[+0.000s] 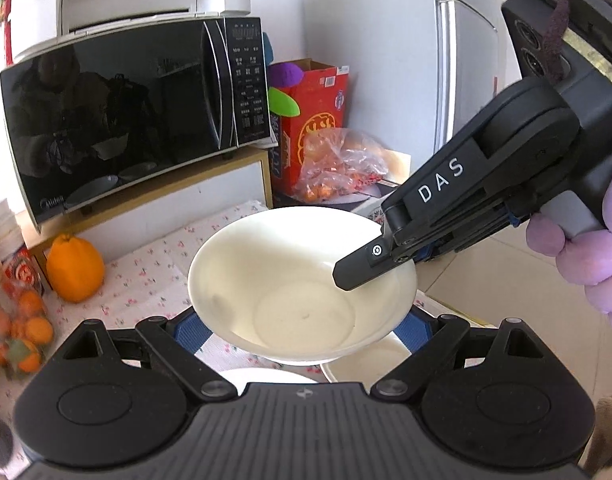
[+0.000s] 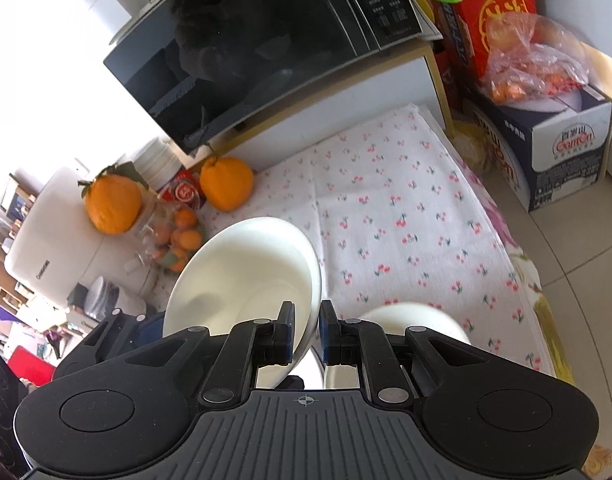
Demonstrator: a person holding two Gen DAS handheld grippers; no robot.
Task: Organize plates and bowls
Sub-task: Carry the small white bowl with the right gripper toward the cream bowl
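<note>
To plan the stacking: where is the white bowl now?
In the left wrist view the white bowl is central, lifted above the cherry-print cloth, its right rim pinched by the right gripper.

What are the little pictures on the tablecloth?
Small red cherries on the white tablecloth, clearest in the right wrist view.

Bright daylight is seen; the right wrist view is blown out upper left. Edges are bent by fisheye; the microwave (image 1: 118, 120) door is glossy with reflections.

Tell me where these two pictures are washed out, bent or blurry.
Left wrist view: strong fisheye curving the microwave; its dark door mirrors the room; the plates under the white bowl look soft. Right wrist view: upper left blown out by daylight; the second bowl near the lens is blurred.
</note>
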